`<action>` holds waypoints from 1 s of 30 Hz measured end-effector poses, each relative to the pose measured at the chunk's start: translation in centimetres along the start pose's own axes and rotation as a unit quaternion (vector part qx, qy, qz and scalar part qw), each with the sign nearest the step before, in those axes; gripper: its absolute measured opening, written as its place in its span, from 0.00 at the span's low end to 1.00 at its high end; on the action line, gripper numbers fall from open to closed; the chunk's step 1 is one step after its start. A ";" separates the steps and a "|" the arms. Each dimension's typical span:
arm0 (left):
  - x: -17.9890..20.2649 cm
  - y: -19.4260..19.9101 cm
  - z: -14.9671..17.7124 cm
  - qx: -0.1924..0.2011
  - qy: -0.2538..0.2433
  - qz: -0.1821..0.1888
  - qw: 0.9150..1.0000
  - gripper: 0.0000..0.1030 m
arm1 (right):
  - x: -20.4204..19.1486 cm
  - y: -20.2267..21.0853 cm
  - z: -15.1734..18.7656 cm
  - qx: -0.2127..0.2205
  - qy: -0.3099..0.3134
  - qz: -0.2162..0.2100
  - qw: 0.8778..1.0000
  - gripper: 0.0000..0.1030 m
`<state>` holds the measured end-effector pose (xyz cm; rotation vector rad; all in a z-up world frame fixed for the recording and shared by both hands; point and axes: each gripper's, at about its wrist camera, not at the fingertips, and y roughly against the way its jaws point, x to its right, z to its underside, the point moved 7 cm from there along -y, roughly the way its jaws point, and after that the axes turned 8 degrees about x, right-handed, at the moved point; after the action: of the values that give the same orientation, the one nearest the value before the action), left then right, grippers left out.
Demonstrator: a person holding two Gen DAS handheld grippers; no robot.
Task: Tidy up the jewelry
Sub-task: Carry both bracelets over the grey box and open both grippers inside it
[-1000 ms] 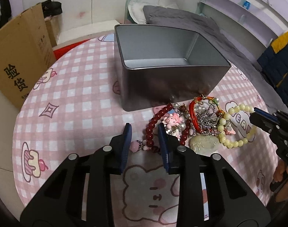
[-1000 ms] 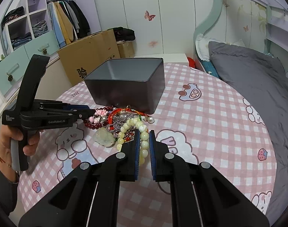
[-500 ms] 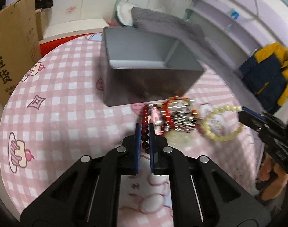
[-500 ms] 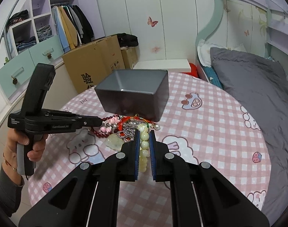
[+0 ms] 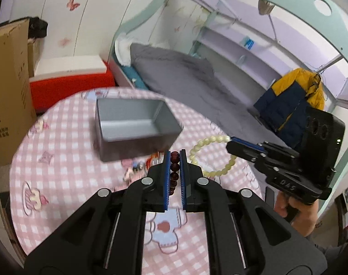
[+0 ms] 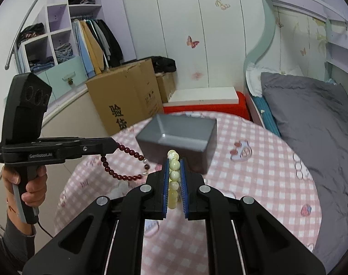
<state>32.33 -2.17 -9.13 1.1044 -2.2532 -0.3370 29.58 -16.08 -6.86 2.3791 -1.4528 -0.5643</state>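
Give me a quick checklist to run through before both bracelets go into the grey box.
1. Left gripper shut on the dark red bead bracelet: ok.
2. Right gripper shut on the pale green bead bracelet: ok.
3. Both bracelets lifted clear of the jewelry pile: ok, both loops hang free in the air.
4. Grey box open on top: ok.
5. Box empty: ok as far as its inside shows.
6. Grippers above the box opening: not ok, both are on the near side of it.
7. Nothing snagged on the red bracelet: cannot tell, blurred.
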 end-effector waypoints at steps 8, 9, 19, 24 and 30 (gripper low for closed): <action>-1.4 -3.0 -4.6 0.007 0.009 -0.015 1.000 0.07 | 0.6 -4.2 -3.8 0.028 -0.006 0.015 0.999 0.08; -1.7 -3.5 -5.0 0.006 0.011 -0.018 1.000 0.07 | 0.7 -4.7 -3.9 0.028 -0.008 0.017 0.999 0.08; -5.4 -9.9 -4.6 -0.047 0.025 -0.062 0.997 0.08 | 2.3 -11.8 -1.5 -0.030 -0.055 -0.009 0.998 0.08; -6.6 -11.5 -3.1 -0.071 0.018 -0.084 0.994 0.08 | 2.4 -13.6 -0.6 -0.058 -0.068 -0.019 0.996 0.08; -7.4 -12.5 -1.8 -0.093 0.011 -0.102 0.990 0.08 | 2.6 -13.6 -0.1 -0.068 -0.065 -0.015 0.995 0.08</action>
<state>44.82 -4.10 -16.48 1.2331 -2.0458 -0.6020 41.32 -12.36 -13.23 2.2983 -1.3845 -0.8115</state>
